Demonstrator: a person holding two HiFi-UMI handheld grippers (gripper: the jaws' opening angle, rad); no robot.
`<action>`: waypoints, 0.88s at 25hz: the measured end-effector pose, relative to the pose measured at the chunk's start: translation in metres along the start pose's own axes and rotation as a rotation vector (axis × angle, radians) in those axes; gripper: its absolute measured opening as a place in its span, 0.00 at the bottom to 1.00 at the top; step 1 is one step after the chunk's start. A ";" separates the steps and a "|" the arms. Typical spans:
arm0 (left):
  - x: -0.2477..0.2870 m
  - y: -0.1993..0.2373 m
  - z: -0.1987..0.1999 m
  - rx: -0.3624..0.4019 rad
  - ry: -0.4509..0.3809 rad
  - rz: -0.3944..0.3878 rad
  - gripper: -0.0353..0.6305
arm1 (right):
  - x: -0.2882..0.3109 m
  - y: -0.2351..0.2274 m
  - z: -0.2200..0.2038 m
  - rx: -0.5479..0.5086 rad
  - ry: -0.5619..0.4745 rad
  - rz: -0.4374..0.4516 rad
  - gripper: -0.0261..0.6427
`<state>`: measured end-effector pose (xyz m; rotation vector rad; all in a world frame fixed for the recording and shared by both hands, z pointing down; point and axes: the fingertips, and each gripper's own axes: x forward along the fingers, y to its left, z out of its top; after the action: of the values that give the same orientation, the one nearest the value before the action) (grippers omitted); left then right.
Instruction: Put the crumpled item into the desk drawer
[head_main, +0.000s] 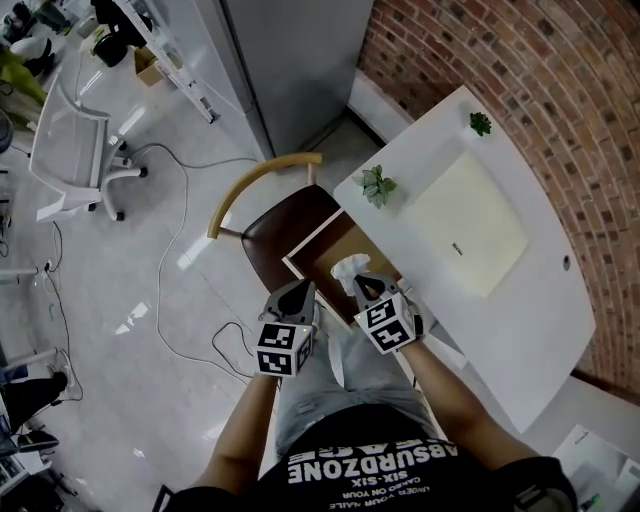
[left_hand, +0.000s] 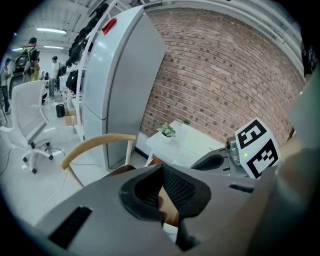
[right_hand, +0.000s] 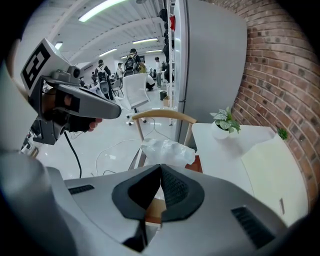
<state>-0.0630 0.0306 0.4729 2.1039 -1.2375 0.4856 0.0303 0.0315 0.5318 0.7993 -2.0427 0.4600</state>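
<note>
Above the brown drawer (head_main: 322, 252), right hand-held gripper (head_main: 363, 284) clamps a crumpled white wad (head_main: 350, 268); left hand-held gripper (head_main: 299, 291) closed, empty.

Illumination is bright, cool and even, from ceiling light strips (right_hand: 107, 9) overhead. The glossy floor (head_main: 135, 318) carries pale glare patches, the white surface (head_main: 530, 340) sits close to overexposure, and shadows are faint and soft-edged. Both gripper views show heavy fisheye bending with black corners, and the near bodies of the left hand-held gripper (left_hand: 162, 170) and right hand-held gripper (right_hand: 160, 167) are soft; the head view is sharp throughout.
</note>
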 end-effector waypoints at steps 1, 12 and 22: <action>0.001 0.000 0.000 -0.002 0.000 0.003 0.06 | 0.001 0.000 -0.001 -0.002 0.003 0.003 0.04; 0.009 0.004 -0.009 -0.010 0.023 0.026 0.06 | 0.017 0.001 -0.009 -0.038 0.030 0.033 0.04; 0.012 0.005 -0.014 -0.021 0.033 0.044 0.06 | 0.033 0.000 -0.014 -0.053 0.039 0.059 0.04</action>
<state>-0.0613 0.0306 0.4922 2.0469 -1.2670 0.5227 0.0253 0.0280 0.5670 0.6951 -2.0381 0.4488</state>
